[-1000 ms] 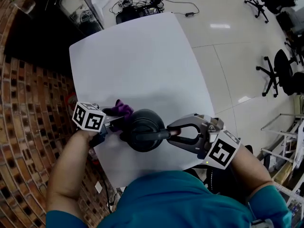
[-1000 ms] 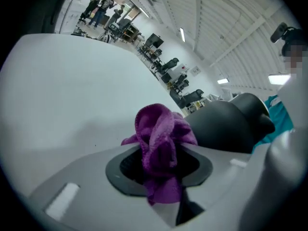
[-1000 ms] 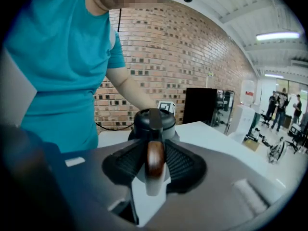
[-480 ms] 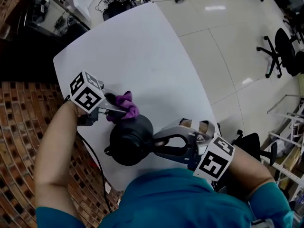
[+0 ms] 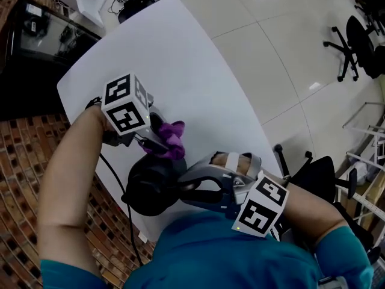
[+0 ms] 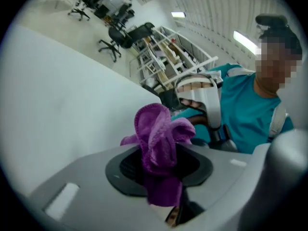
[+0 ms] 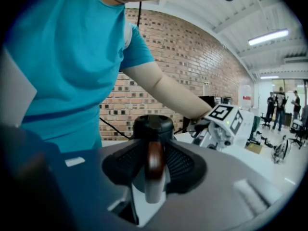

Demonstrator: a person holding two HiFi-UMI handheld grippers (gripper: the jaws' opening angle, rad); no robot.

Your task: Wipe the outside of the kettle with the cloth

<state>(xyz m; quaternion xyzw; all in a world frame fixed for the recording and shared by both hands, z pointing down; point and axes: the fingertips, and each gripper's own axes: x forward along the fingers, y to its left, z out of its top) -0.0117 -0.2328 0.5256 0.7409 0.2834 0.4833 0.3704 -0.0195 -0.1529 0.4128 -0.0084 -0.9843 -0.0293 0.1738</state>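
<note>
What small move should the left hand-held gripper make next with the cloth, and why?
Probably press the cloth onto the kettle and drag it along the side. The left hand-held gripper is shut on the cloth beside the kettle's far edge; the right hand-held gripper clamps the handle.

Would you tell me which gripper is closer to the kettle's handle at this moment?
Right. The right gripper is clamped on the handle itself. The left gripper holds the cloth just beyond the kettle body, clear of the handle.

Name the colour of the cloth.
Purple. The cloth shows best in the left gripper view.
</note>
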